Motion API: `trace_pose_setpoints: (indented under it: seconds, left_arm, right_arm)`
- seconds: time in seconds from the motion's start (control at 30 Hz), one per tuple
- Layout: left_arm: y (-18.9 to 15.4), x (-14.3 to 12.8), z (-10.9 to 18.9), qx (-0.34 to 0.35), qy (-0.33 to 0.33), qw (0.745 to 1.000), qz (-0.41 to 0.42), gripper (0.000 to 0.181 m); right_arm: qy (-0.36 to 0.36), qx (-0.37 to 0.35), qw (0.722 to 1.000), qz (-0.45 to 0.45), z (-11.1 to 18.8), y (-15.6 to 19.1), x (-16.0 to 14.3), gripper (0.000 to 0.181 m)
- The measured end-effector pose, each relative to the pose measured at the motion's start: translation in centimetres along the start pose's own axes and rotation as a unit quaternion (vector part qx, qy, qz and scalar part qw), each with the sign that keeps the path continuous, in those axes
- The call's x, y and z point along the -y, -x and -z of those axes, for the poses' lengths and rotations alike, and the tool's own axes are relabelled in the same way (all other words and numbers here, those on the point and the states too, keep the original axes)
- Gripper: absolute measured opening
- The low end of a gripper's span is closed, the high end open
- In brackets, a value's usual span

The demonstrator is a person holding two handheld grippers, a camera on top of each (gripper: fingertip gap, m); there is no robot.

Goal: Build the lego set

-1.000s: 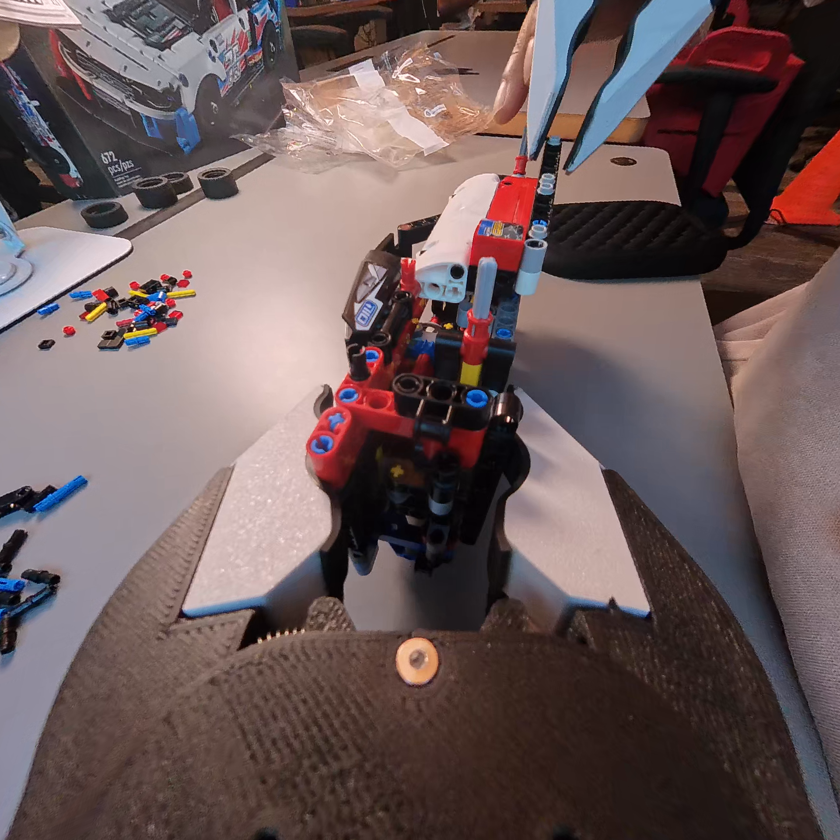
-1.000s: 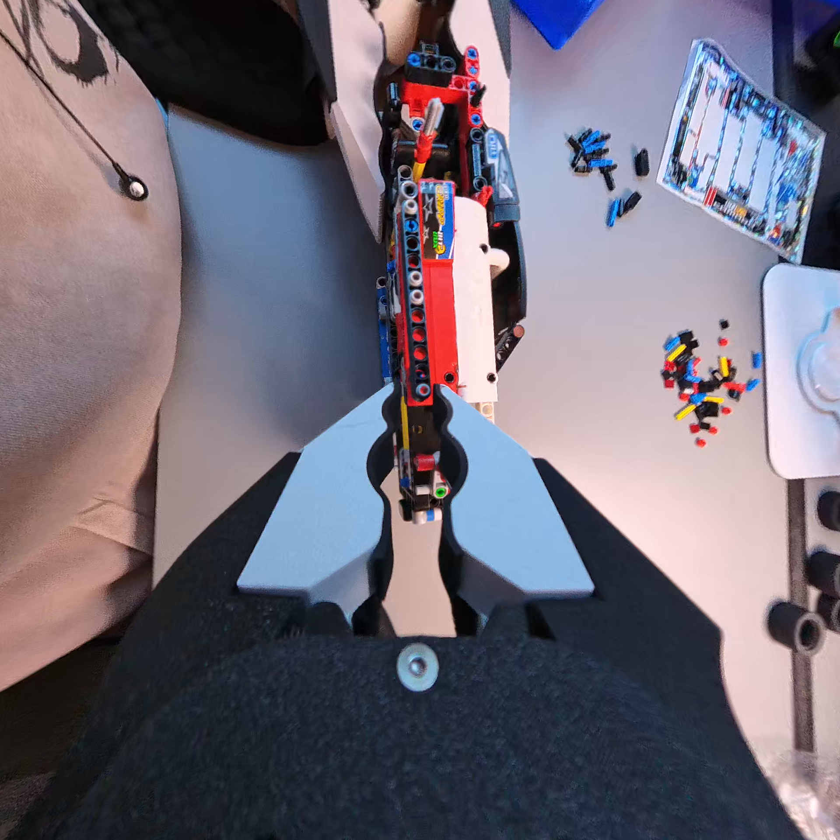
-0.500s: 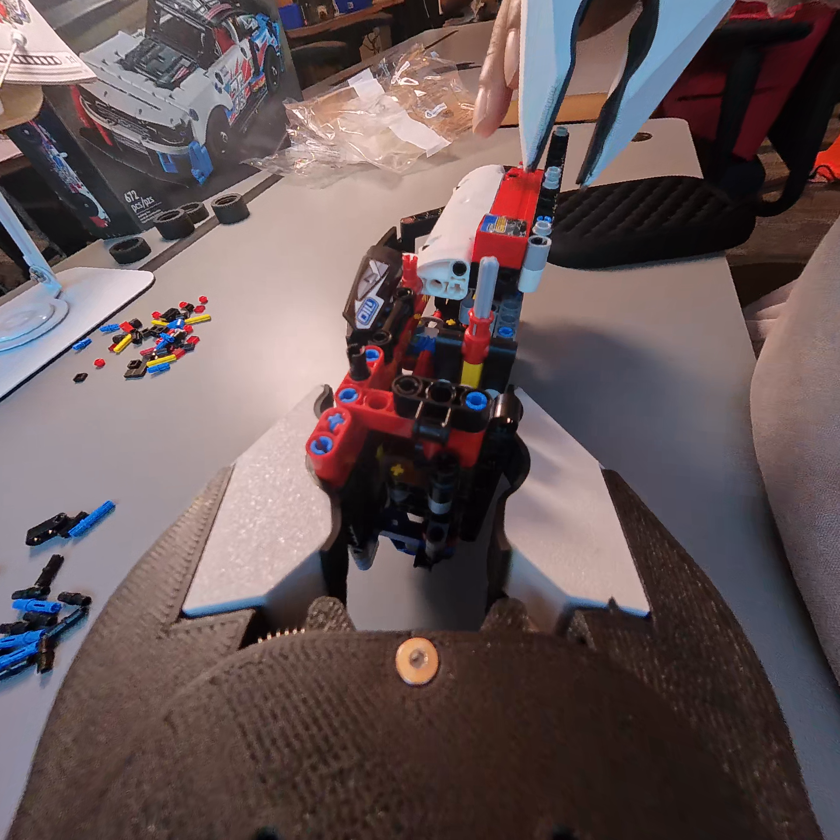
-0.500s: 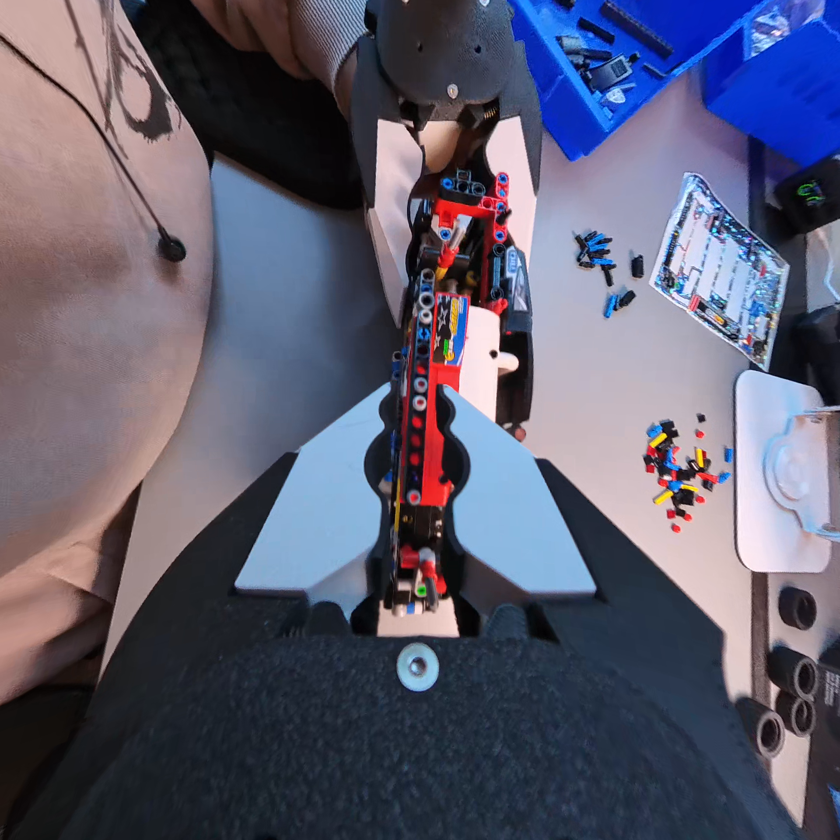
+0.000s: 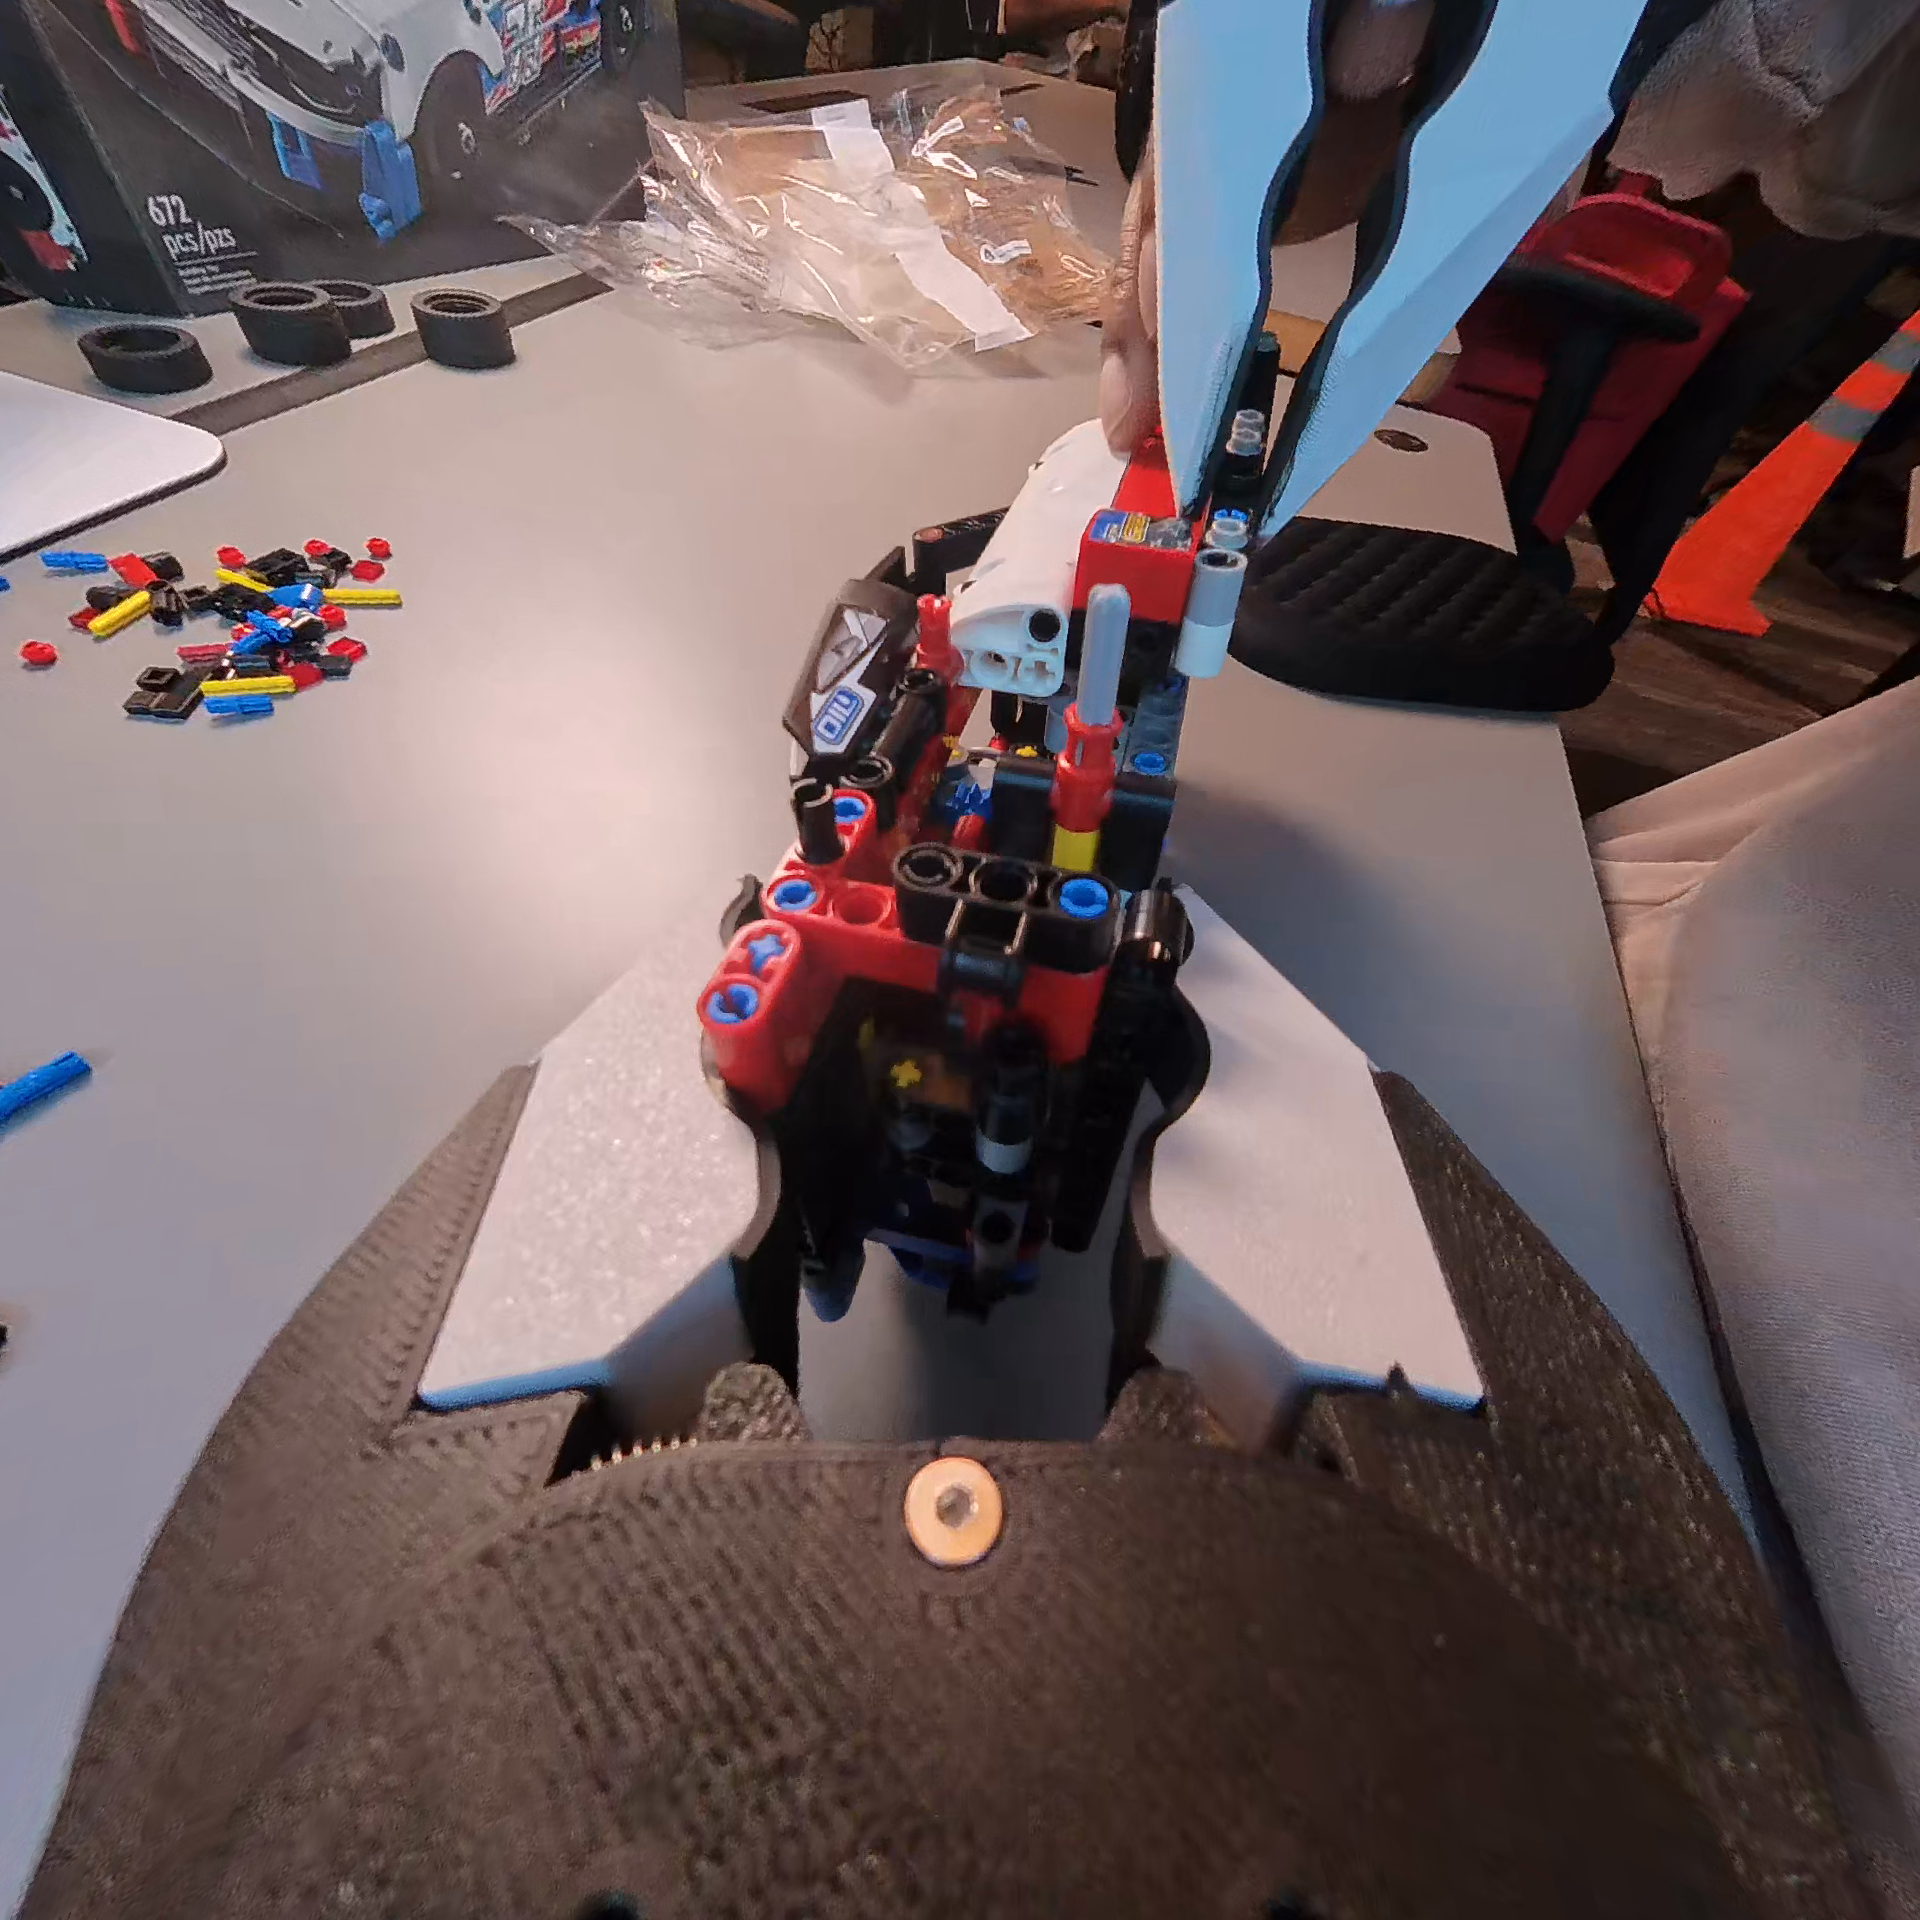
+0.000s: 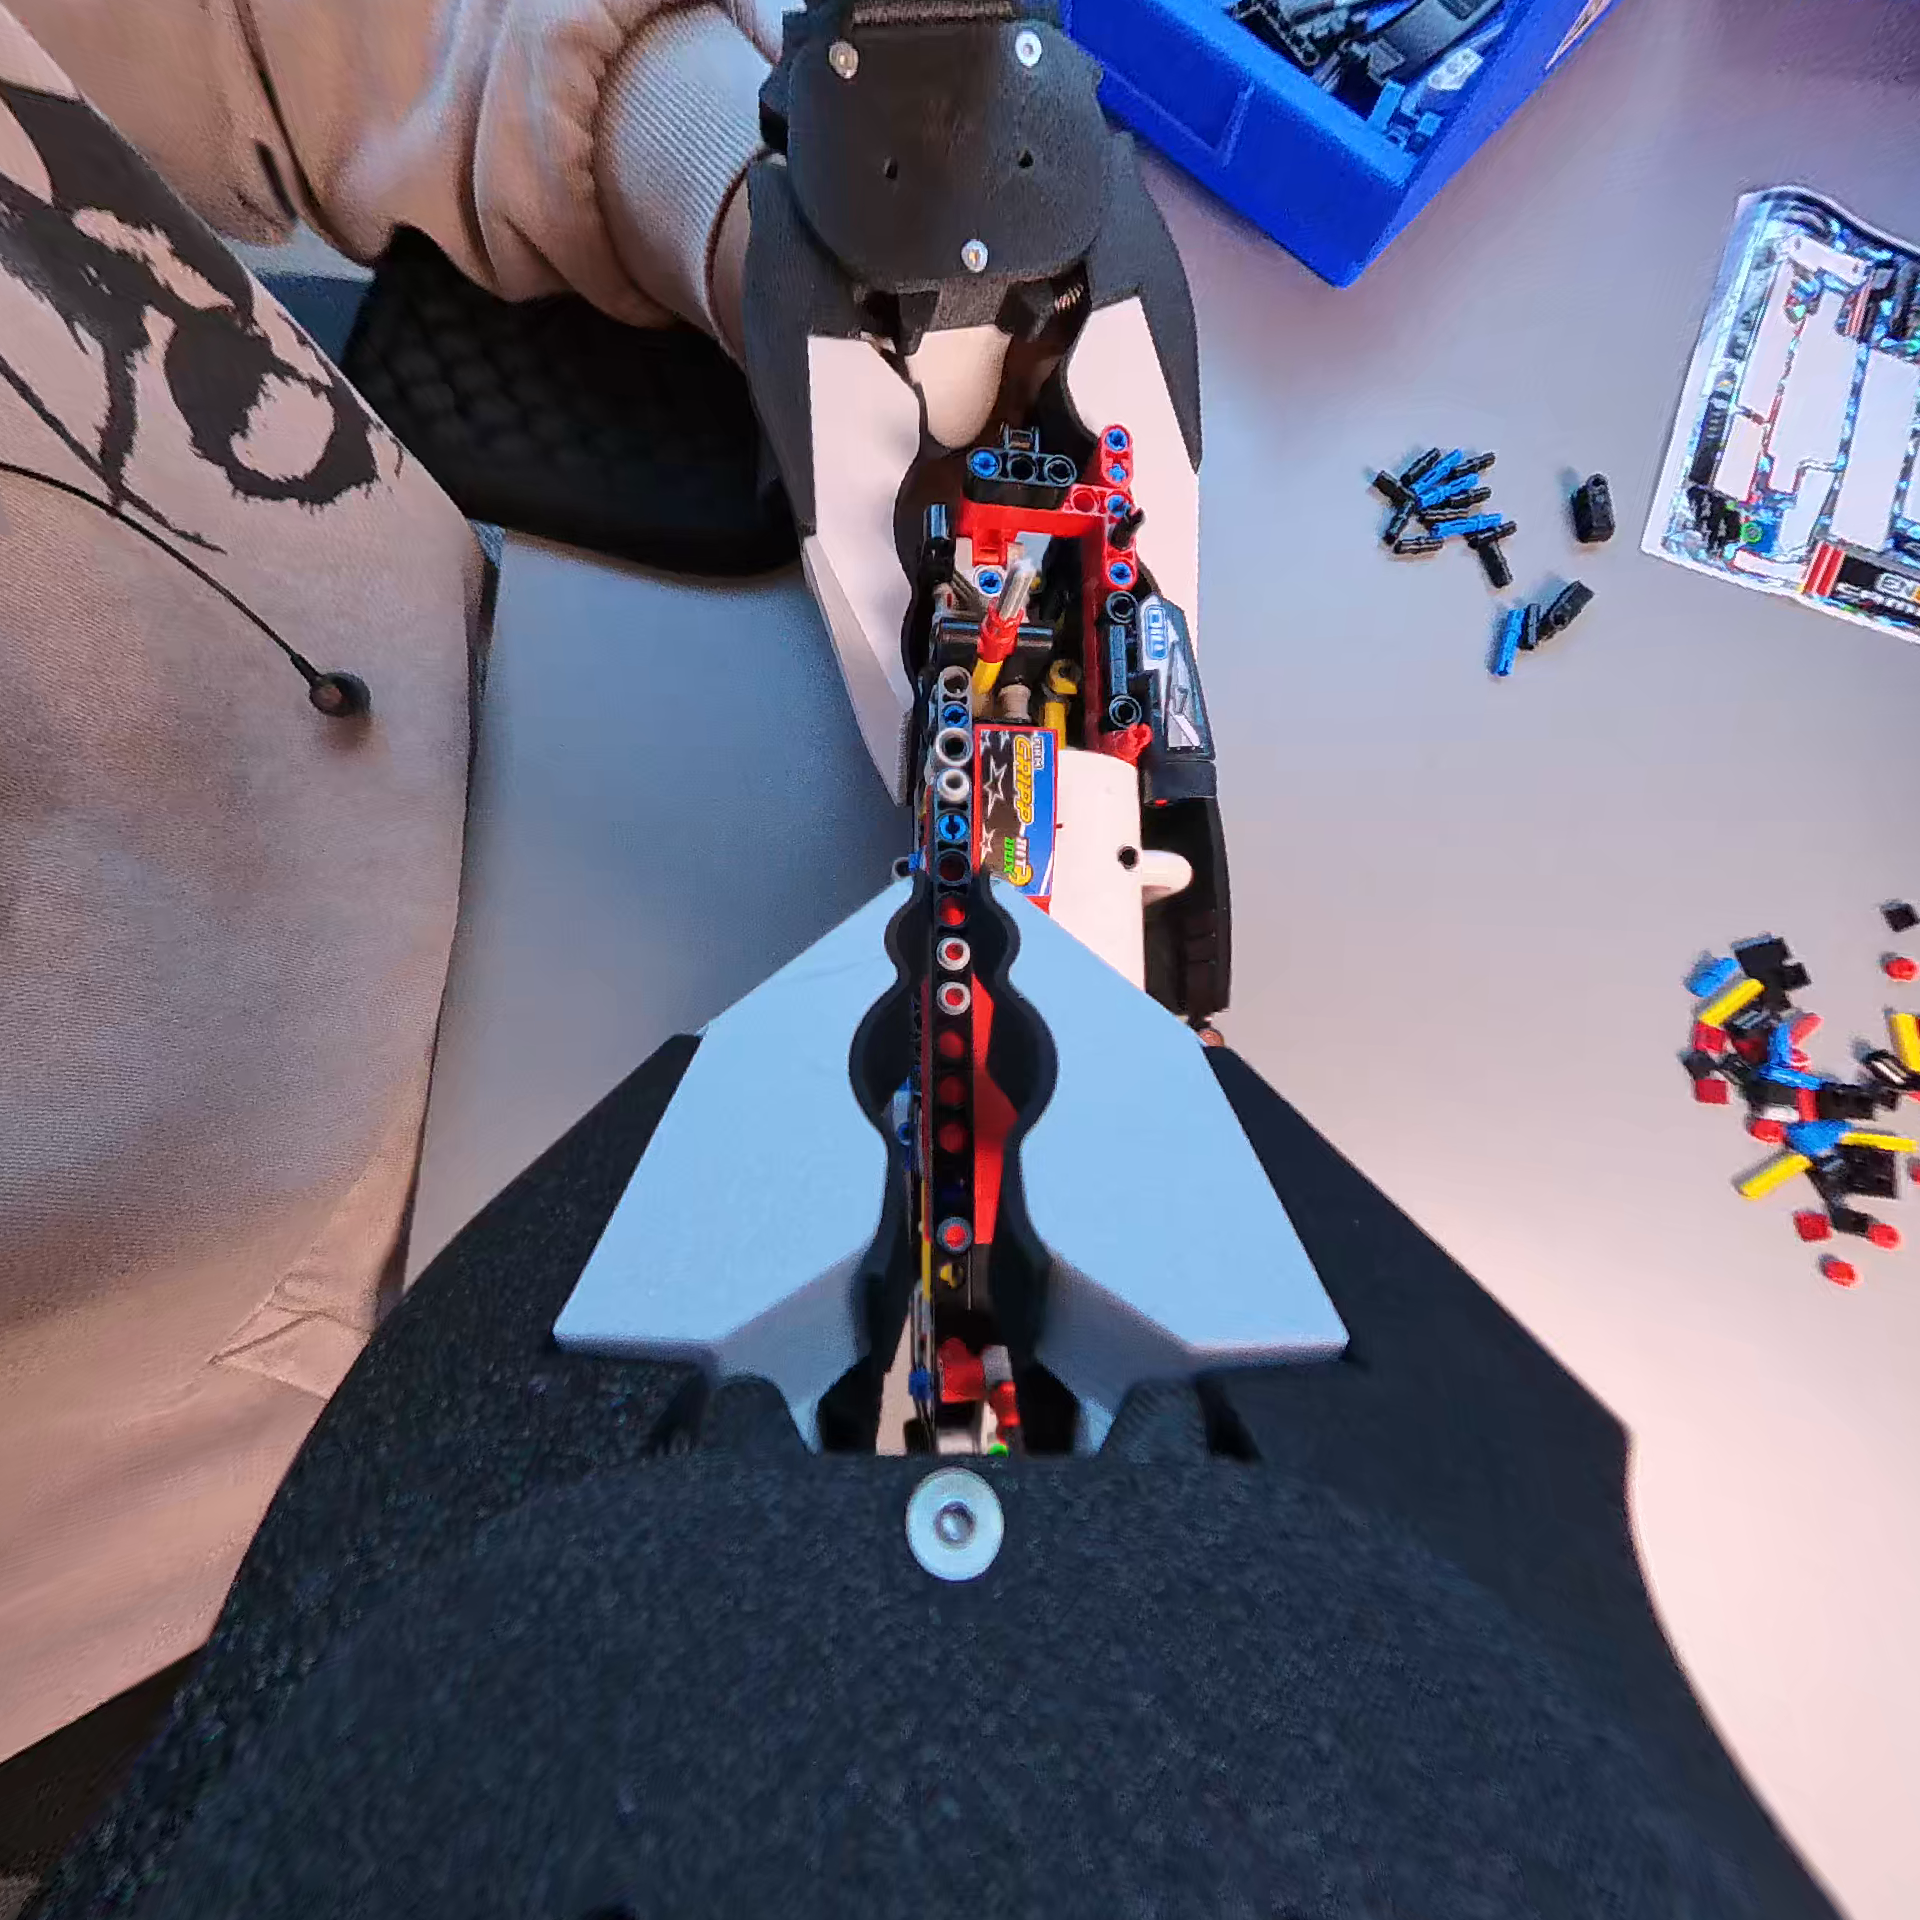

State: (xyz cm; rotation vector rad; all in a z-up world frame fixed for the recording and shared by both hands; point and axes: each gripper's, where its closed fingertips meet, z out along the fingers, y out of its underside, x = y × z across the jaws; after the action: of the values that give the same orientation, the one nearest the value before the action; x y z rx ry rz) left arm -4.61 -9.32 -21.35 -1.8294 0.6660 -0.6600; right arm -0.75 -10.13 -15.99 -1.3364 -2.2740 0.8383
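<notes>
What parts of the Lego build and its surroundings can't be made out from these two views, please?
- Underside of the Lego model: left wrist view, hidden between the left gripper fingers and in shadow.
- Far end of the model: right wrist view, the right gripper covers its sides.
- Blue tray contents: right wrist view, cut off by the top edge.
- Loose small pieces: left wrist view, too small to identify.

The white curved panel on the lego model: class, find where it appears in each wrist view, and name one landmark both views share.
Left wrist view: white curved panel upper centre, left of the red beam.
Right wrist view: white curved panel centre, right of the red beam.
Shared landmark: the pile of small loose pieces.
</notes>
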Motion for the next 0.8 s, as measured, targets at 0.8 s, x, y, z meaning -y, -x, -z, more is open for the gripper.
trace_pose_setpoints:
  seconds: [0.8]
  left_arm:
    - [0.11, 0.03, -0.09, -0.011, -0.007, 1.000, 0.013, 0.072]
  right_arm:
    - [-0.100, 0.042, 0.994, -0.032, 0.07, -0.39, 0.13, 0.004]
